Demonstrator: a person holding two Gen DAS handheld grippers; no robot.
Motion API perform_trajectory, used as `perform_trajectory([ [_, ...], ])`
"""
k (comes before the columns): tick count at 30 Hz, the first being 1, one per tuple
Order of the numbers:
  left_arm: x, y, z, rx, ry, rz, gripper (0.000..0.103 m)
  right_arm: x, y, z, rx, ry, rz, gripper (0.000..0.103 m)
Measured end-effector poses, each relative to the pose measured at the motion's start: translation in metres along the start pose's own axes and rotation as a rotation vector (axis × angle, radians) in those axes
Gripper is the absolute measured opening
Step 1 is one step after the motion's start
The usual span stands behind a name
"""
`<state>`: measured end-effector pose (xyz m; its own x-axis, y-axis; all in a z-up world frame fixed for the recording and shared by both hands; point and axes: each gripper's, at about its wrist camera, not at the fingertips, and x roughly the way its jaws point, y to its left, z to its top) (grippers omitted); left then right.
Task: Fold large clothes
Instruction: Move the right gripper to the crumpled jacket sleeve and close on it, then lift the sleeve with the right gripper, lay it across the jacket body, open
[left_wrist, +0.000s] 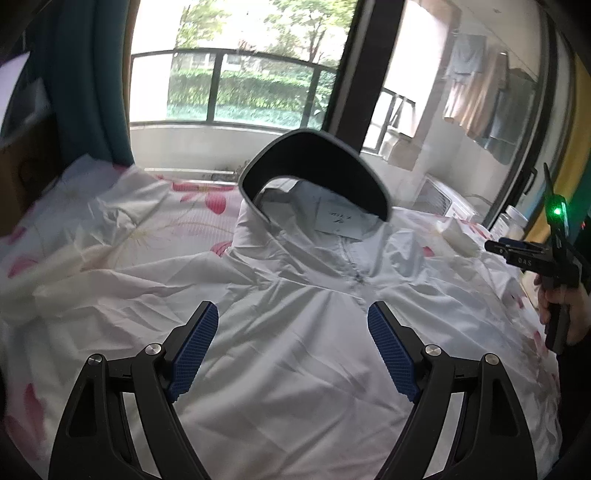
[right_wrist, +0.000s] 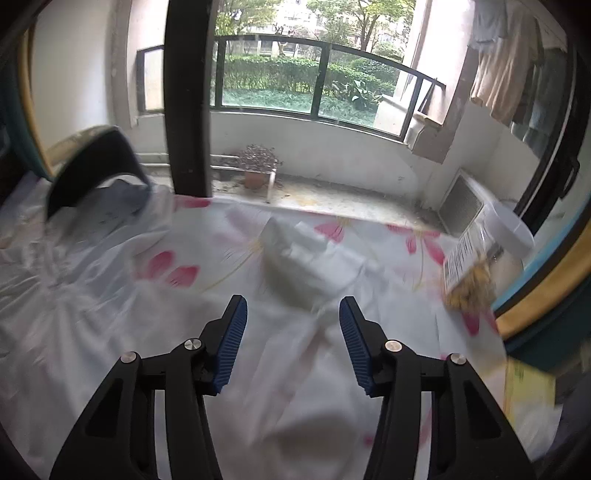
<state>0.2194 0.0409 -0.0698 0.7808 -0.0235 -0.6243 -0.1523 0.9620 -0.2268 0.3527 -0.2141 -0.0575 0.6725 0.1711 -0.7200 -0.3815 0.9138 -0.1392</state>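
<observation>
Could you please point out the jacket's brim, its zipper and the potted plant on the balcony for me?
brim (left_wrist: 314, 162): left wrist view, on its dark underside.
zipper (left_wrist: 352, 264): left wrist view, on the track below the collar.
potted plant (right_wrist: 255, 180): right wrist view, on the terracotta pot.

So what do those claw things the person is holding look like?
Each claw, the left claw and the right claw, has two black plastic arms with cut-out holes and shiny silver bolts. The fingers wear bumpy blue rubber pads. Seen from the side, the right claw is black with a glowing green light, white lettering, and a hand wrapped around its handle.
</observation>
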Motion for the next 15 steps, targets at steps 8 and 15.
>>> perform_trajectory([
  [8, 0.032, 0.015, 0.003, -0.048, 0.053, 0.038, 0.086, 0.047, -0.006, 0.016, -0.017, 0.036, -0.045, 0.045],
  [15, 0.045, 0.011, 0.006, -0.026, 0.09, 0.03, 0.086, 0.053, -0.014, 0.005, 0.005, 0.078, -0.013, 0.013],
])
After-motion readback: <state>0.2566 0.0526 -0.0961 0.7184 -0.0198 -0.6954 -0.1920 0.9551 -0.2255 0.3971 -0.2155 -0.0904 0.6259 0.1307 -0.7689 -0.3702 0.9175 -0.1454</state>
